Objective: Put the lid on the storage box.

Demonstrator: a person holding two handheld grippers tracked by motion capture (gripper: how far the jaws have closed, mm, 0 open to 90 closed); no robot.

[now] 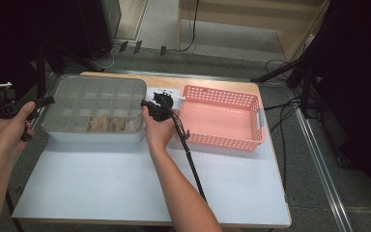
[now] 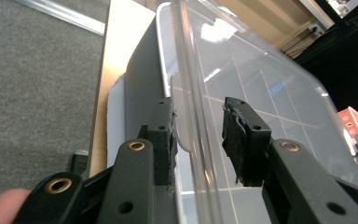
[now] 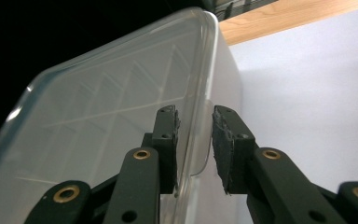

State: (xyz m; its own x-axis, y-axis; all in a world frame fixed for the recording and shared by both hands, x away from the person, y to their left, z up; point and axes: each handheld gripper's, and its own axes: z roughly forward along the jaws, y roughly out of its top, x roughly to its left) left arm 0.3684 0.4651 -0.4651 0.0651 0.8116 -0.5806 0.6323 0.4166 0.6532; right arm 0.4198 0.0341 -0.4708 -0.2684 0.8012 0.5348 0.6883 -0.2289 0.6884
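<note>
Clear plastic organizer box [image 1: 96, 109], lid on, at desk [image 1: 125, 179] left, beside pink basket [image 1: 222, 118]. Light, stiff, slippery. Best held by thin lid tabs at both ends. Left gripper [image 2: 199, 135] and right gripper [image 3: 195, 140] part open around tabs, not squeezing yet.

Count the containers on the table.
2: a clear lidded divider box at the left rear, and a pink basket right of it. None seem hidden.
</note>
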